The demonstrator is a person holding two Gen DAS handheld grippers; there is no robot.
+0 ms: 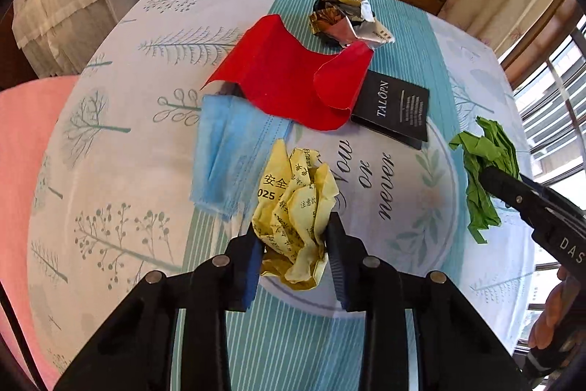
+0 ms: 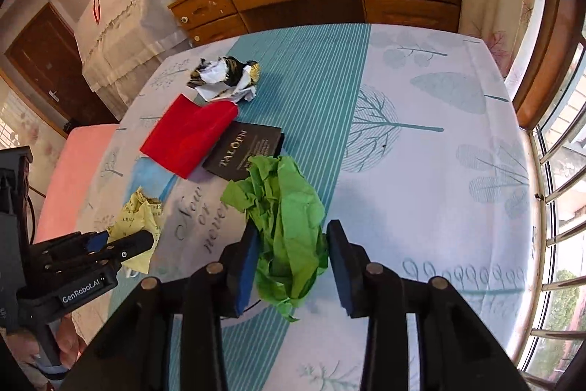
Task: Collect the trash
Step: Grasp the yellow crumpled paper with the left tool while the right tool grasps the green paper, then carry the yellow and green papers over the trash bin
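Left gripper (image 1: 293,255) pinches yellow paper wad (image 1: 295,207); right gripper (image 2: 293,266) brackets green paper wad (image 2: 285,207), grip unclear. Both light, crushable; squeeze mid-bulk.

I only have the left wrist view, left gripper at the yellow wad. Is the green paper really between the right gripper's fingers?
Observer: Yes. In the right wrist view the green paper sits between the fingers of the right gripper. I cannot tell whether both pads press it.
Operator: Any more trash beyond it, toward the window?
Observer: None shows there, only patterned tablecloth up to the window bars.
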